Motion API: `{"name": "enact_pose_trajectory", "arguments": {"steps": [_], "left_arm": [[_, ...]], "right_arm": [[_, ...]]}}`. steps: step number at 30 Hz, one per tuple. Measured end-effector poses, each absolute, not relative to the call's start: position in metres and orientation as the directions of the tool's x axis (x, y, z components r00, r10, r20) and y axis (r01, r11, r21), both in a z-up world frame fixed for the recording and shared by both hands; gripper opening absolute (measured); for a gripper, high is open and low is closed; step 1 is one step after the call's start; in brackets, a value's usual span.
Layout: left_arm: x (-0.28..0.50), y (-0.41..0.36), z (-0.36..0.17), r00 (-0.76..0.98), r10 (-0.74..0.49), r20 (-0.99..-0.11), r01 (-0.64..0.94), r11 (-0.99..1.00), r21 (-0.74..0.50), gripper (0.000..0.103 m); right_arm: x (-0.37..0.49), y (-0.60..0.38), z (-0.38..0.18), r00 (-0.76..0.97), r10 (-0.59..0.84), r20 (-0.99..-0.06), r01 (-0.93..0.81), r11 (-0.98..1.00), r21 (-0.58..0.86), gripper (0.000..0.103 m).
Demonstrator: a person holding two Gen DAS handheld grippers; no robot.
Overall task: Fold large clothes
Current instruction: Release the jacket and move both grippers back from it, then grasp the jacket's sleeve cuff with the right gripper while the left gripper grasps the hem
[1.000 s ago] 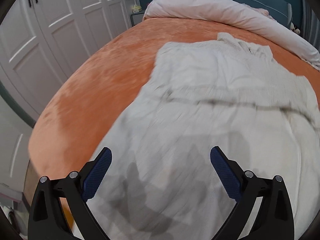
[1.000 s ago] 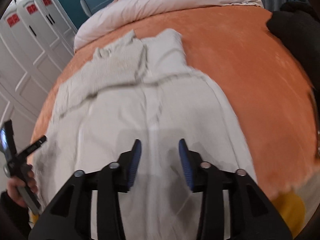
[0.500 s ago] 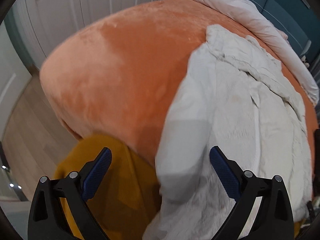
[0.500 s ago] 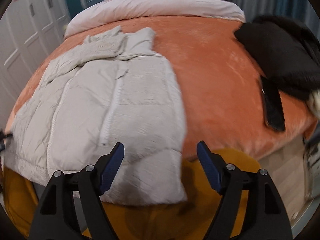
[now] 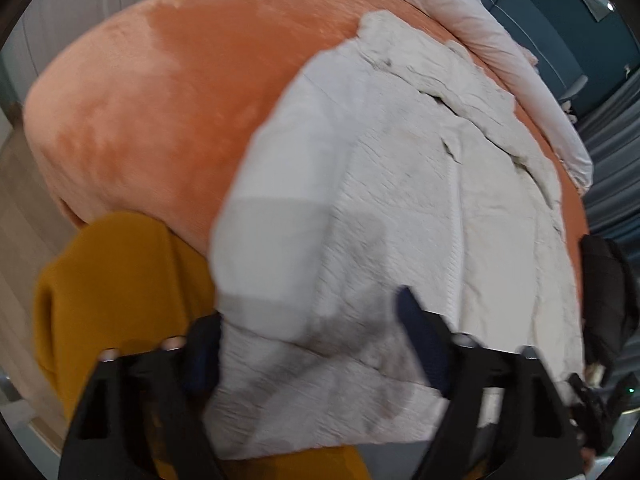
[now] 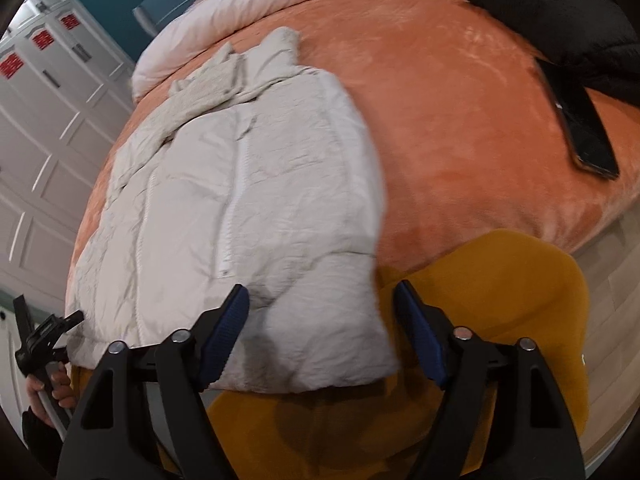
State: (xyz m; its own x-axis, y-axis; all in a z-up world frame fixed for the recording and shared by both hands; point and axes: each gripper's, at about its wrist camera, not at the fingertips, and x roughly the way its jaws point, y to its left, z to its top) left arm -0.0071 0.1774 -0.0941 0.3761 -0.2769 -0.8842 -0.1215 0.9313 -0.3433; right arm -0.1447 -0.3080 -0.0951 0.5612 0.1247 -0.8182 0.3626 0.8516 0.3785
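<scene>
A cream puffer jacket (image 5: 400, 184) lies spread on the orange bed (image 5: 168, 92), hem hanging over the near edge, hood toward the pillows. My left gripper (image 5: 308, 344) is open, its jaws straddling the hem's left corner; the left finger is partly hidden behind the fabric. In the right wrist view the jacket (image 6: 248, 184) lies on the bed (image 6: 460, 120), and my right gripper (image 6: 322, 328) is open over the hem's right corner. The left gripper (image 6: 44, 340) shows there at the far left, in a hand.
A mustard-yellow cloth (image 6: 500, 300) hangs below the bed's near edge, also in the left wrist view (image 5: 120, 280). A black garment (image 6: 560, 12) and a dark phone (image 6: 580, 124) lie on the bed's right side. A pale duvet (image 5: 500, 40) lies at the head. White wardrobes (image 6: 48, 120) stand left.
Both grippers pulled back from above the jacket to its hem at the bed's near edge. The right jaws opened wide, and each now straddles a hem corner.
</scene>
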Motion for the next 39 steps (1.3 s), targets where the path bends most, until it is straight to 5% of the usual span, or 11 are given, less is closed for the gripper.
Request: {"name": "enact_pose_trajectory", "arguments": {"steps": [3,6,7,10,16,30,39], "left_arm": [[-0.01,0.169,-0.087,0.392,-0.258,-0.883,-0.087,0.945,-0.315,0.054],[-0.014,0.168,-0.078,0.403,-0.253,-0.88,-0.05,0.954,-0.297,0.032],[-0.015,0.17,-0.074,0.405,-0.259,-0.877,-0.039,0.953,-0.299,0.019],[-0.018,0.175,-0.062,0.418,-0.296,-0.859,0.001,0.946,-0.325,0.011],[-0.033,0.172,-0.022,0.45,-0.341,-0.825,0.09,0.937,-0.337,0.008],[-0.125,0.188,0.032,0.273,-0.351,-0.896,0.24,0.926,-0.29,0.008],[-0.033,0.174,0.105,0.555,-0.42,-0.718,0.215,0.906,-0.364,0.009]], "right_arm": [[-0.139,-0.303,-0.093,0.567,0.162,-0.807,0.329,0.854,0.403,0.042],[-0.134,-0.3,-0.09,0.57,0.203,-0.796,0.307,0.846,0.436,0.025],[-0.133,-0.299,-0.088,0.572,0.215,-0.792,0.297,0.845,0.444,0.023],[-0.132,-0.297,-0.074,0.589,0.242,-0.771,0.261,0.846,0.465,0.016],[-0.13,-0.296,-0.042,0.564,0.289,-0.774,0.171,0.875,0.452,0.013],[-0.197,-0.261,-0.003,0.302,0.339,-0.891,-0.104,0.941,0.323,0.012],[-0.127,-0.311,0.064,0.641,0.383,-0.665,-0.05,0.885,0.462,0.012]]}}
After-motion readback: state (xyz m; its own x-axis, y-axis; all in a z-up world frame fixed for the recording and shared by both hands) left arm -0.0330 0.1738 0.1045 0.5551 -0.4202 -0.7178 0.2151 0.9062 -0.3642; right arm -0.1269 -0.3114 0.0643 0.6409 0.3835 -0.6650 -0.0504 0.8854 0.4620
